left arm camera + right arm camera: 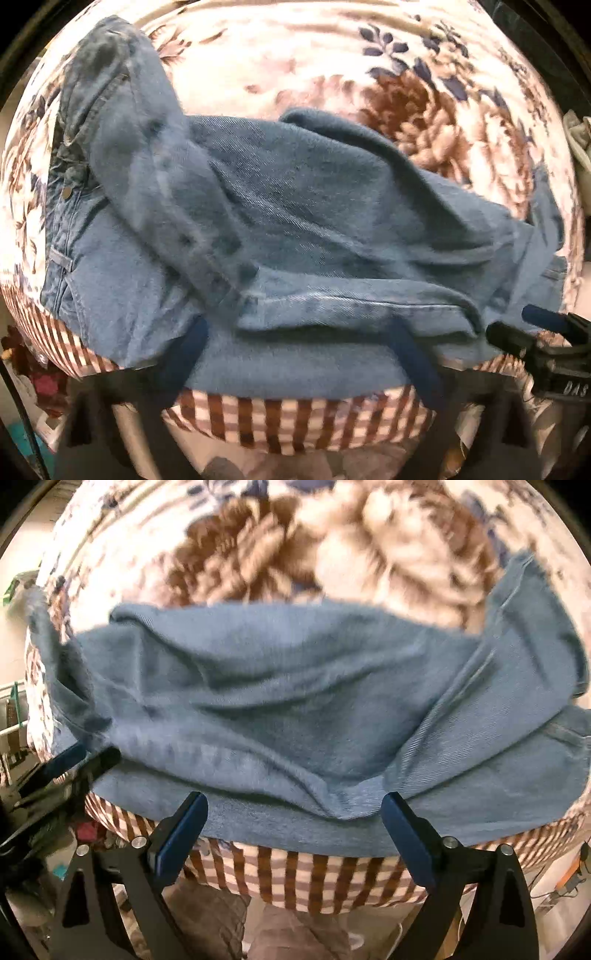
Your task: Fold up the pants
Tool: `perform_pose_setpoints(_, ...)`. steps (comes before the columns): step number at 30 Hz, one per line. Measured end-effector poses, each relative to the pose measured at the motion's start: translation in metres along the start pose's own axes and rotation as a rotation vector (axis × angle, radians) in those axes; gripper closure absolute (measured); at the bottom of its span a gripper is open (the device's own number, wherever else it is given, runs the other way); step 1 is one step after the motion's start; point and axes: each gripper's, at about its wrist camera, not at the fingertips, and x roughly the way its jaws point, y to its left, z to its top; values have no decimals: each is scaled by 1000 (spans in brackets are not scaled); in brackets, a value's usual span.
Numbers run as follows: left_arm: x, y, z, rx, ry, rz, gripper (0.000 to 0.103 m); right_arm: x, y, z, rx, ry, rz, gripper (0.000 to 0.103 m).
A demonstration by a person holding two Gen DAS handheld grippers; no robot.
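On the left wrist view, jeans [280, 229] lie bunched across the floral blanket [280, 62], waistband and button at far left, near edge at the blanket's striped border. Left gripper [299, 354] jaws spread wide, straddling the near edge, holding nothing. Right gripper [543, 332] pokes in at lower right.

Right wrist view: jeans [295, 709] folded over, creased, hem end at right. Right gripper [295, 827] jaws wide apart, nothing pinched; denim edge sits between the tips. Left gripper [74, 764] at the left edge.

Step, judged: fold laid and let go. Next likely needs regripping an end and smoothing wrinkles first.
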Motion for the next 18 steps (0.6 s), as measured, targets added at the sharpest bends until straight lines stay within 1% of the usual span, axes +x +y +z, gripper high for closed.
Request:
perform_pose_setpoints(3, -26, 6, -4, -11, -45, 46, 1, -18, -4, -3, 21, -48, -60, 6)
perform_pose_setpoints(4, -41, 11, -6, -29, -89, 69, 1, -24, -7, -1, 40, -66, -92, 6)
perform_pose_setpoints(6, -57, 11, 1, -48, -135, 96, 1, -32, -17, 5, 88, -96, -133, 6)
perform_pose_setpoints(7, -65, 16, 6, -66, -162, 125, 1, -33, -23, 7, 106, -105, -149, 6)
perform_pose_setpoints(8, -65, 19, 21, -74, -173, 128, 1, -34, -30, 11, 126, -110, -168, 6)
perform_pose_setpoints(10, -66, 29, 43, -104, -194, 157, 1, -39, -50, 29, 166, -114, -186, 6)
perform_pose_setpoints(12, -54, 23, 67, -128, -210, 163, 1, -38, -70, 42, 225, -135, -203, 6)
perform_pose_setpoints(13, -54, 28, 78, -141, -232, 189, 1, -41, -76, 50, 245, -144, -202, 6)
perform_pose_setpoints(15, -49, 33, 93, -153, -249, 208, 1, -39, -97, 68, 318, -175, -207, 6)
perform_pose_setpoints(16, -46, 36, 101, -163, -253, 224, 1, -37, -105, 77, 347, -187, -223, 6)
perform_pose_setpoints(18, -40, 37, 110, -177, -249, 230, 1, -31, -124, 96, 414, -188, -271, 6)
